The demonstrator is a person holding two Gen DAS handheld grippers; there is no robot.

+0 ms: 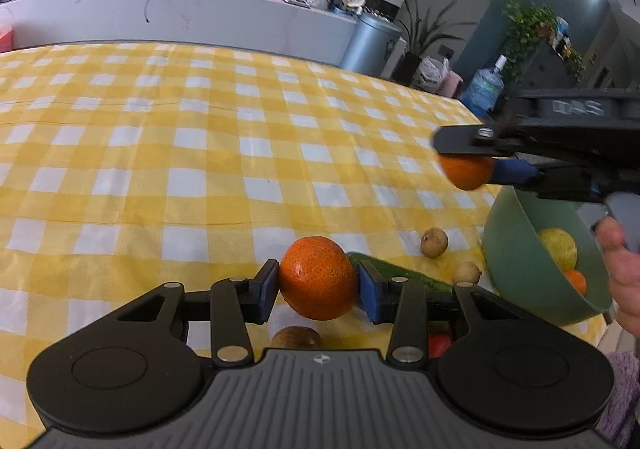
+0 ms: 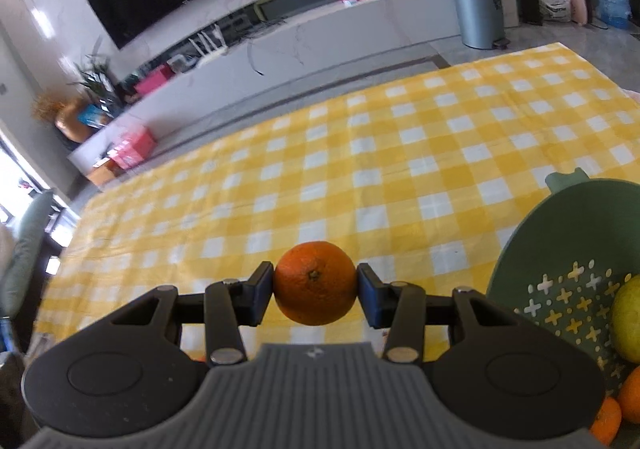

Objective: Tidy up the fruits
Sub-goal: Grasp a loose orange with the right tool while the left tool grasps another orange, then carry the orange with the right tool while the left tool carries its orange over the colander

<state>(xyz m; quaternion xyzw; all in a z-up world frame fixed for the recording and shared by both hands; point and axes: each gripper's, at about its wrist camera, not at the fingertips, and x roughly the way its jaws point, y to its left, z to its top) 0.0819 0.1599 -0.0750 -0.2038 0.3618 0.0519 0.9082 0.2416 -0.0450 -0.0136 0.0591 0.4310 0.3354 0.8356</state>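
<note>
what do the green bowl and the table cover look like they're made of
Bowl: likely moulded plastic, matte green, judging by the cross-shaped and round drain holes punched through its wall. Table cover: probably thin woven cloth, yellow and white check, with fold creases running across it; coated fabric can't be ruled out.

Your left gripper [image 1: 318, 291] pinches a mandarin [image 1: 318, 278] above the checked tablecloth [image 1: 200, 153]; your right gripper [image 1: 466, 165] holds an orange [image 1: 464, 172] just above the green bowl [image 1: 520, 265].
</note>
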